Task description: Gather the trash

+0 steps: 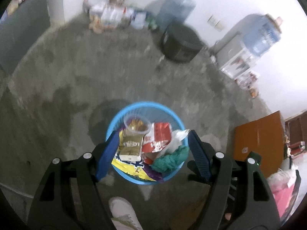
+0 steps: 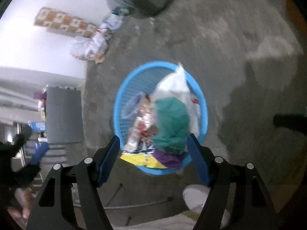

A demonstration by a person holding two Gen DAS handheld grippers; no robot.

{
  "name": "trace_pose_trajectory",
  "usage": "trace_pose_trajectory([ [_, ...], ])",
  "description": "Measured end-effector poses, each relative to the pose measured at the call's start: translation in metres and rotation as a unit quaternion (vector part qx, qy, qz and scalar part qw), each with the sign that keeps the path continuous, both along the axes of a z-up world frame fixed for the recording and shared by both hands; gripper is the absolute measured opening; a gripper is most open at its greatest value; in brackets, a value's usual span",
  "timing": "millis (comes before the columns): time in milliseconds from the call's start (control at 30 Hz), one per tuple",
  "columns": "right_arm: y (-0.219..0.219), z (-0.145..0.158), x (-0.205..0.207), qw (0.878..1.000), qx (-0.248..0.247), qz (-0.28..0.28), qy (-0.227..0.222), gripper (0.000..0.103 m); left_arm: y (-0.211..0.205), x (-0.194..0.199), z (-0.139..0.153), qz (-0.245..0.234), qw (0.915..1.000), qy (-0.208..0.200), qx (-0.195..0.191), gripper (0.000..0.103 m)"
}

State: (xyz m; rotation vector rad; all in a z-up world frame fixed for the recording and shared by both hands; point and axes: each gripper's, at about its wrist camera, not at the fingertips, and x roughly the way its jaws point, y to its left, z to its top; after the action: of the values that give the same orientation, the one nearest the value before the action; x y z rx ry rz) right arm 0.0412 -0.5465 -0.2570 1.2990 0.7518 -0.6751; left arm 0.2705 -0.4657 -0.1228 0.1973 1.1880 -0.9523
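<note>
**Blue basket full of trash, both grippers above it with nothing in them**

In the left wrist view, the left hand-held gripper (image 1: 151, 143) hangs over a blue basket (image 1: 119, 115) standing on the concrete floor (image 1: 76, 67); its blue fingers are spread apart and hold nothing. Going left to right inside the basket: a yellow wrapper (image 1: 126, 165) at the near edge, a gold box (image 1: 131, 146) lying on it, a clear plastic cup (image 1: 136, 125) propped behind the box, a red and white packet (image 1: 159, 138), a crumpled green bag (image 1: 170, 158), and a white plastic bag (image 1: 177, 136) against the right rim. A purple scrap (image 1: 153, 174) pokes out near the front. A white shoe (image 1: 123, 212) shows below the basket.

This view also takes in a black round tub (image 1: 181, 42), two large water bottles (image 1: 176, 9) by the wall and an orange board (image 1: 258, 143) at the right.

In the right wrist view, which is blurred, the right hand-held gripper (image 2: 153, 147) is likewise spread wide and empty above the same basket (image 2: 122, 95). Here the green bag (image 2: 170, 122) and white bag (image 2: 176, 88) cover most of the contents, and the gold box cannot be made out. Only this view shows the left gripper from outside, at the far left edge, and a grey cabinet (image 2: 64, 115) beside it.
</note>
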Motion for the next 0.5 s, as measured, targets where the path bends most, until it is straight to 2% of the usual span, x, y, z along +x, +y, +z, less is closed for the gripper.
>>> trace_pose_trajectory([
  [67,0.009,0.028,0.004,0.999,-0.038,0.017,-0.004,0.071,0.021,-0.007,0.032,0.000,0.9993,-0.024,-0.027,0.071],
  [133,0.020,0.059,0.009,0.996,-0.079,0.038,-0.010,0.071,0.046,-0.018,0.066,0.009,0.9973,-0.049,-0.053,0.077],
  [267,0.057,0.130,0.018,0.978,-0.184,0.094,-0.020,0.074,0.106,-0.047,0.119,0.045,0.9908,-0.099,-0.081,0.086],
  [333,0.079,0.162,0.018,0.964,-0.235,0.121,-0.028,0.081,0.142,-0.065,0.143,0.078,0.9849,-0.130,-0.084,0.090],
  [400,0.110,0.198,0.018,0.941,-0.298,0.154,-0.036,0.084,0.174,-0.082,0.161,0.112,0.9773,-0.158,-0.086,0.091],
  [500,0.149,0.234,0.014,0.913,-0.353,0.196,-0.056,0.091,0.220,-0.110,0.182,0.179,0.9588,-0.209,-0.069,0.094],
])
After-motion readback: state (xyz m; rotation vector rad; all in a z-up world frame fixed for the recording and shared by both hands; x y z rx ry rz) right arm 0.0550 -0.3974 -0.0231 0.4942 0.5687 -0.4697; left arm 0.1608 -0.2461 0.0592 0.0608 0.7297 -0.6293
